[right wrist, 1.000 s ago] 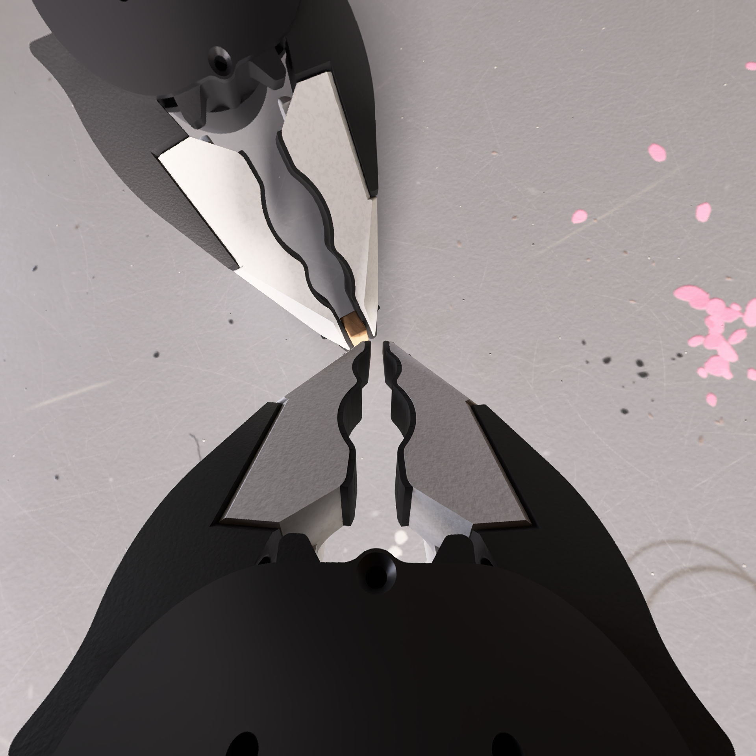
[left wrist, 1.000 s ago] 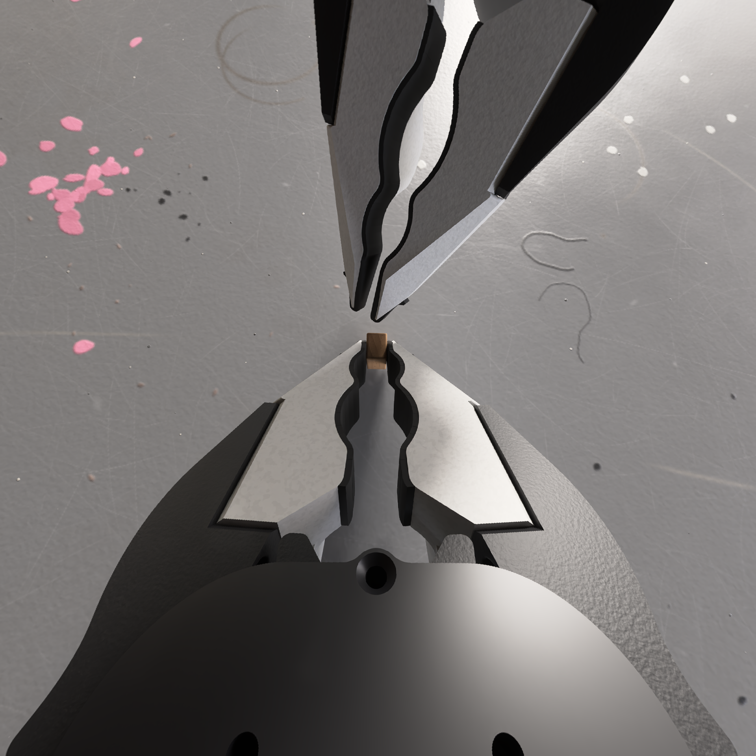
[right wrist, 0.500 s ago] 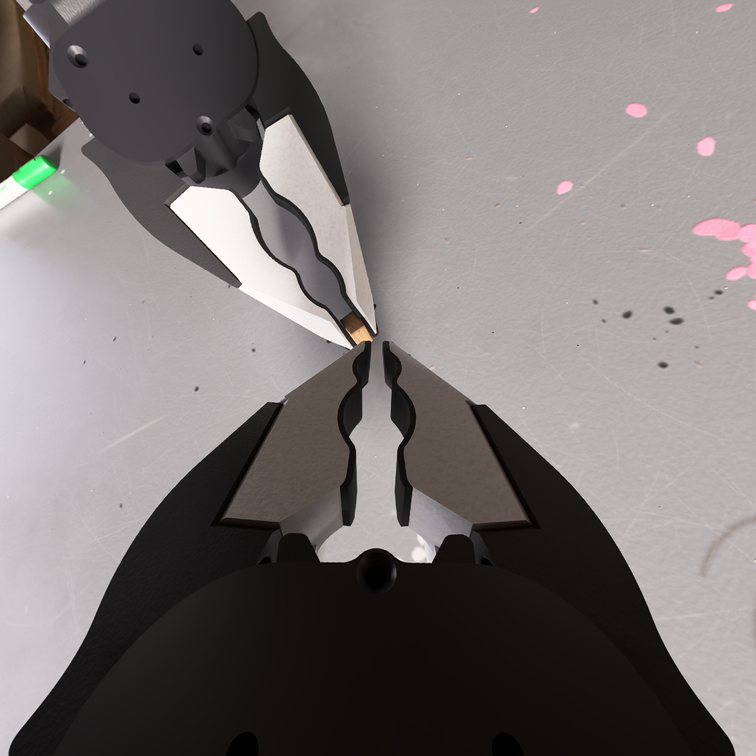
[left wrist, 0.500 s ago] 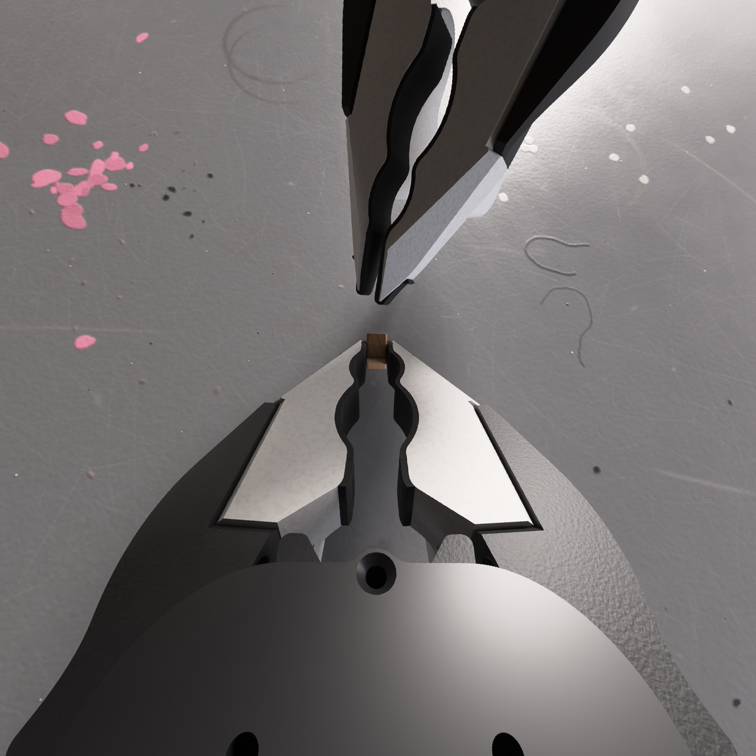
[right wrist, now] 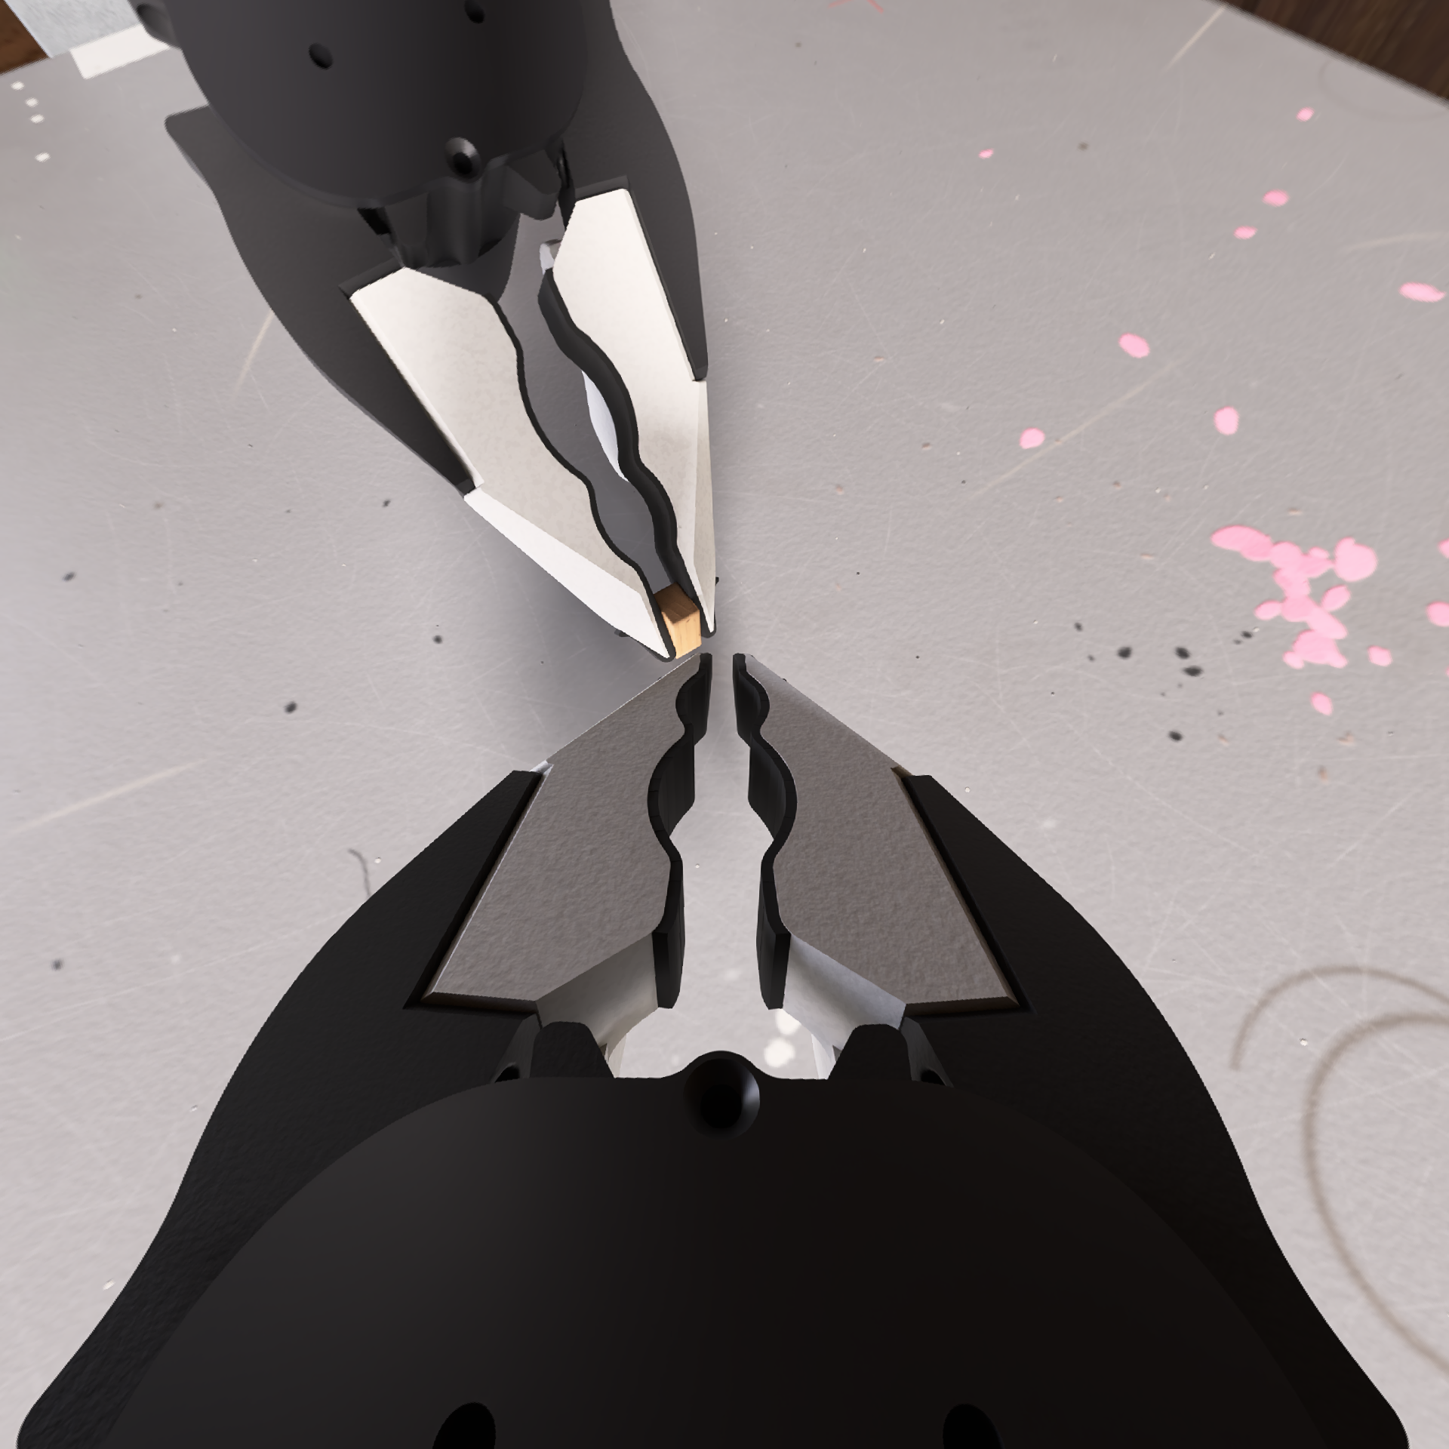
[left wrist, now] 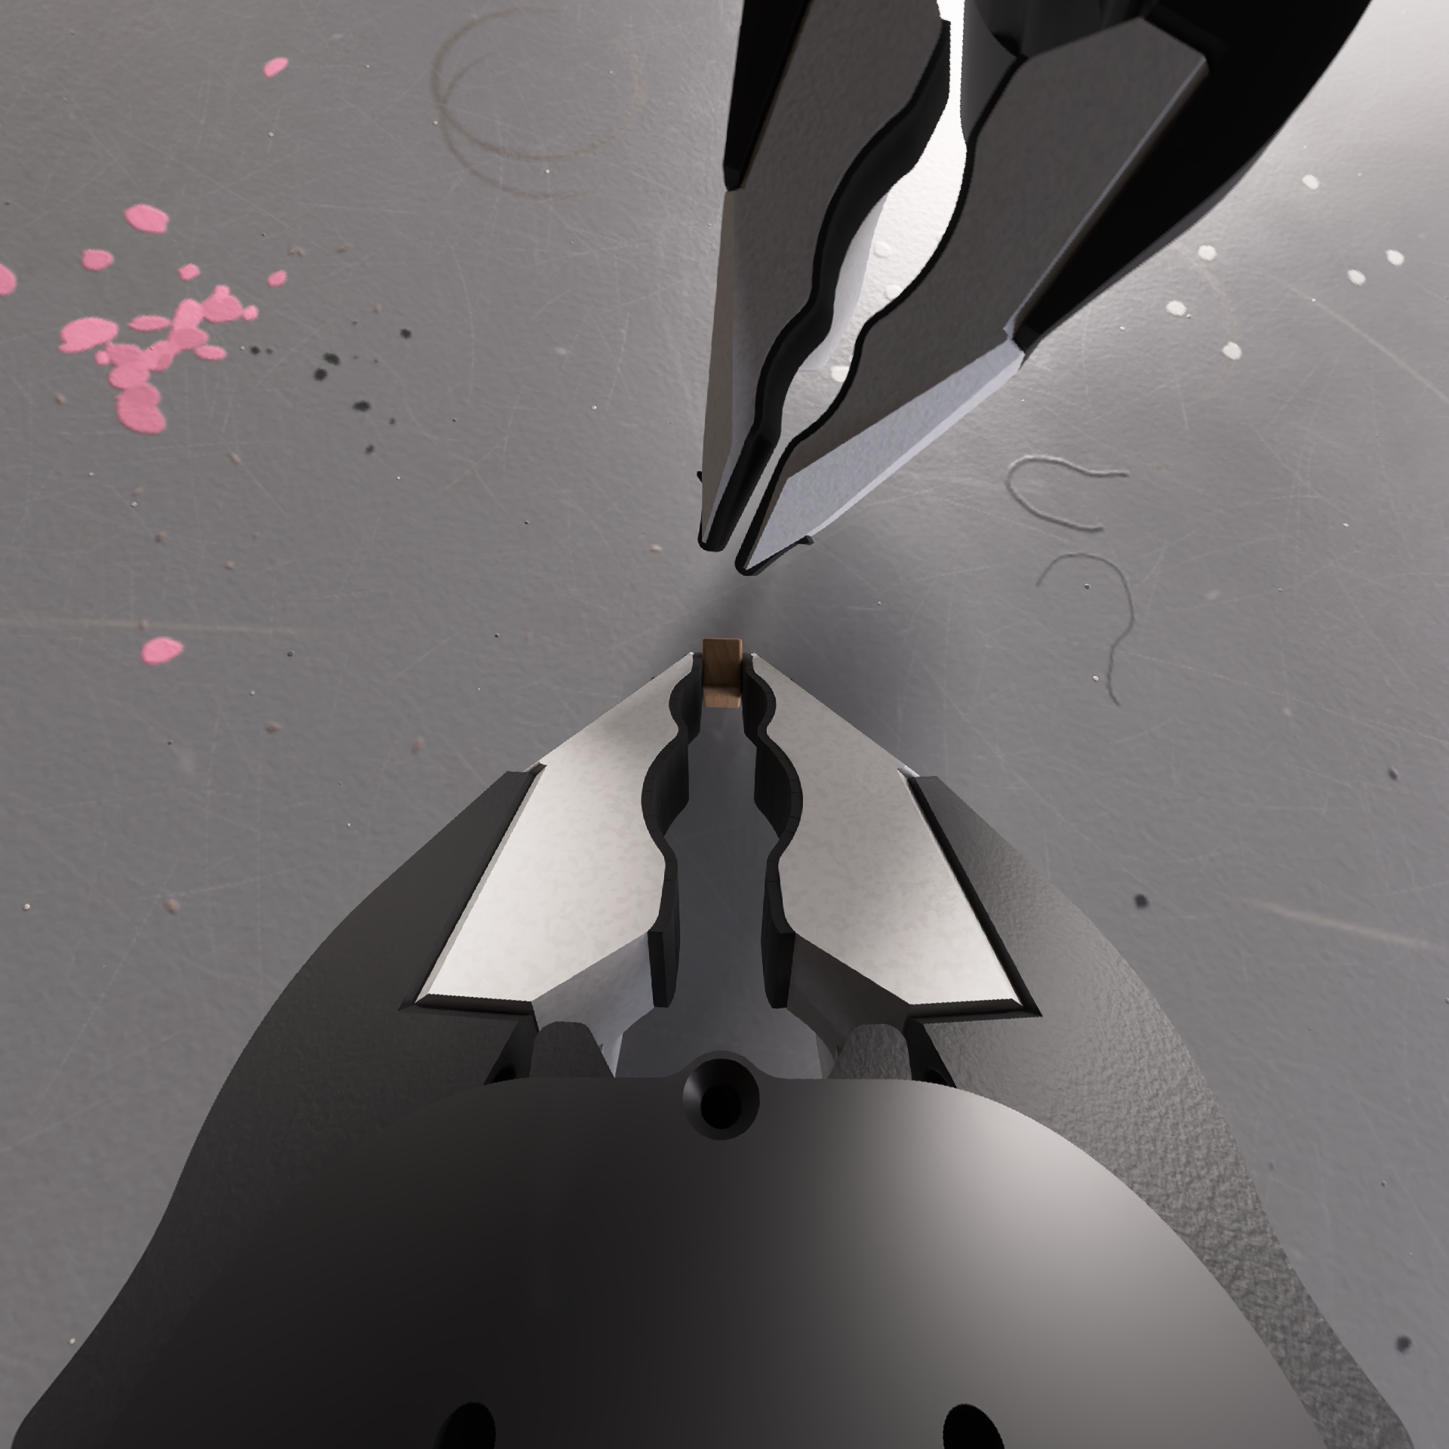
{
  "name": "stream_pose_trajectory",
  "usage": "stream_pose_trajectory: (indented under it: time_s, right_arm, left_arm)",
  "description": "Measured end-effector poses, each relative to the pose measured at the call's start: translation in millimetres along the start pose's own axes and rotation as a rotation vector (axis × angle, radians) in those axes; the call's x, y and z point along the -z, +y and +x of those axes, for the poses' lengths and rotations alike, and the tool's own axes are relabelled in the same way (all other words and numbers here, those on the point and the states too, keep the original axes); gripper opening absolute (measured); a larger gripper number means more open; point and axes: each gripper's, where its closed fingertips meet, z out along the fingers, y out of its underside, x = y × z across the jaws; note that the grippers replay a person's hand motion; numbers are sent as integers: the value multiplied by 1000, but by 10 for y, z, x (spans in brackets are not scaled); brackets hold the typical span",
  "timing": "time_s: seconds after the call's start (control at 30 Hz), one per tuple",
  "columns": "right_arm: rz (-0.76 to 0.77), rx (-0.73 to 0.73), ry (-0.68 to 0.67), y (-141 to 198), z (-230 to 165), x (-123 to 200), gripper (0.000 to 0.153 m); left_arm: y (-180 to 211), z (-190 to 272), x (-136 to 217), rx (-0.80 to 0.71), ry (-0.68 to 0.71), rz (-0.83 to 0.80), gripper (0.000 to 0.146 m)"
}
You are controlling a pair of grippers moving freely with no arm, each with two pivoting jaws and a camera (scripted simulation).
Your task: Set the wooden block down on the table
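Left tool [left wrist: 722,666] pinches wooden block [left wrist: 722,672] at fingertips, apparently just above tabletop [left wrist: 314,784]. Right tool [right wrist: 721,666] nearly closed, empty, tips opposite block. Step: lowering; next: touch down, then release.

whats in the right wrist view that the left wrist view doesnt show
Only the right wrist view shows the table's far edge with dark wood beyond it, and the left gripper's black body.

Only the left wrist view shows the two thin squiggles on the table.

Both show the wooden block pinched at the left gripper tips, the right gripper holding nothing, the grey table and pink splatter.
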Motion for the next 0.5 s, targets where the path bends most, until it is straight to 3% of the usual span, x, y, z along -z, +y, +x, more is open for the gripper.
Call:
stream_pose_trajectory:
  time_s: [0.13,0.3,0.5]
  right_arm:
    - [37,136,72,2,-16,-7,5]
    - [33,192,101,36,-38,13,5]
    - [6,23,17,61,-12,16,5]
  left_arm:
    - [1,-7,1,4,-3,0,9]
    - [2,-9,2,11,0,0,9]
    - [1,-16,4,14,-3,1,9]
